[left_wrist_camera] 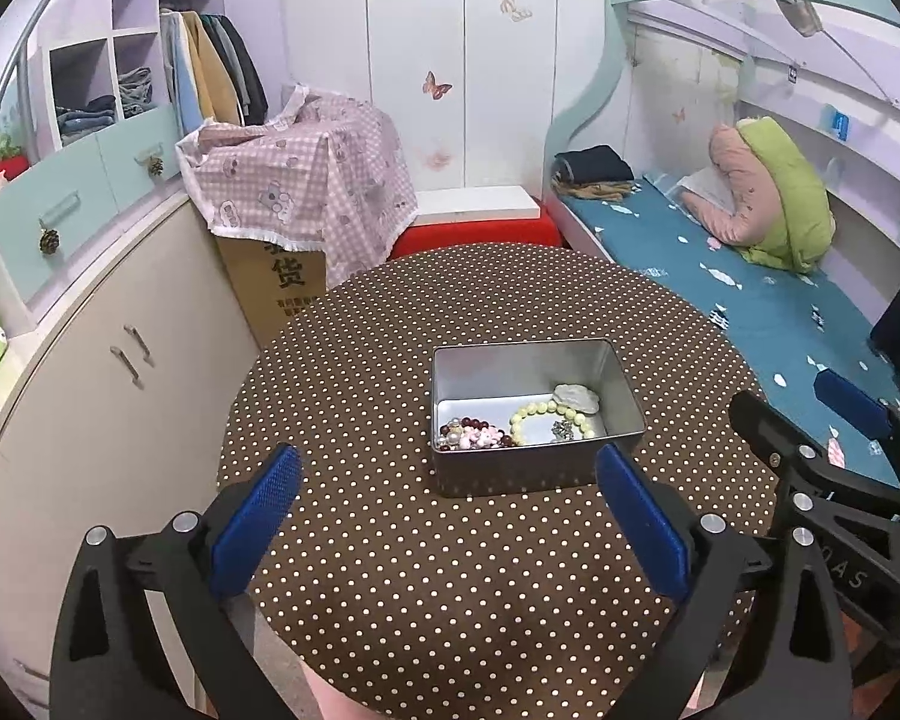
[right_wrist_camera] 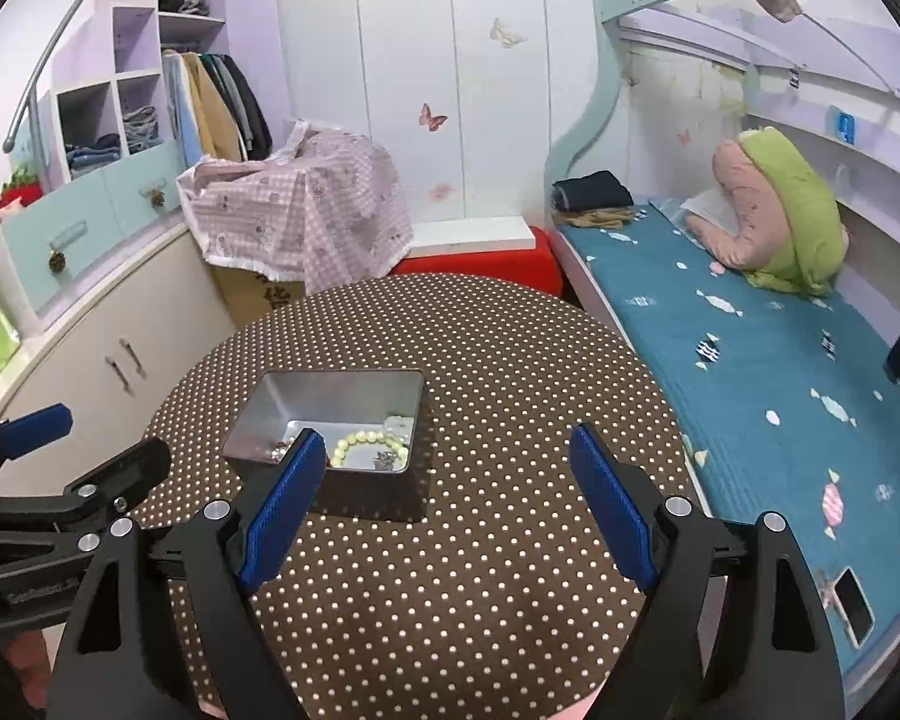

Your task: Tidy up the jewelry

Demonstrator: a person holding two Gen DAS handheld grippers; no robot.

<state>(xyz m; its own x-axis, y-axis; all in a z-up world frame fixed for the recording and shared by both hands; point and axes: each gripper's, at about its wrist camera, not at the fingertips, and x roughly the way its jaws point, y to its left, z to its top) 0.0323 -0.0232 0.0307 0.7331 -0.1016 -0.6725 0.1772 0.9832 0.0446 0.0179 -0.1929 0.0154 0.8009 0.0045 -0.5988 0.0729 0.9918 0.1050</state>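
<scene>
Tin: open rectangular silver metal box on the round brown polka-dot table, holding a pale yellow bead bracelet and mixed dark red beads
Left gripper: spread wide, empty
Right gripper: spread, empty
Advice: probably finished; check nothing lies outside the tin
Unclear: small grey charm, tin's near corner hidden

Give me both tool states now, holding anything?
Left tool: open, empty, above the dotted tablecloth, short of the metal tin.
Right tool: open, empty, nothing between its pads.
</scene>
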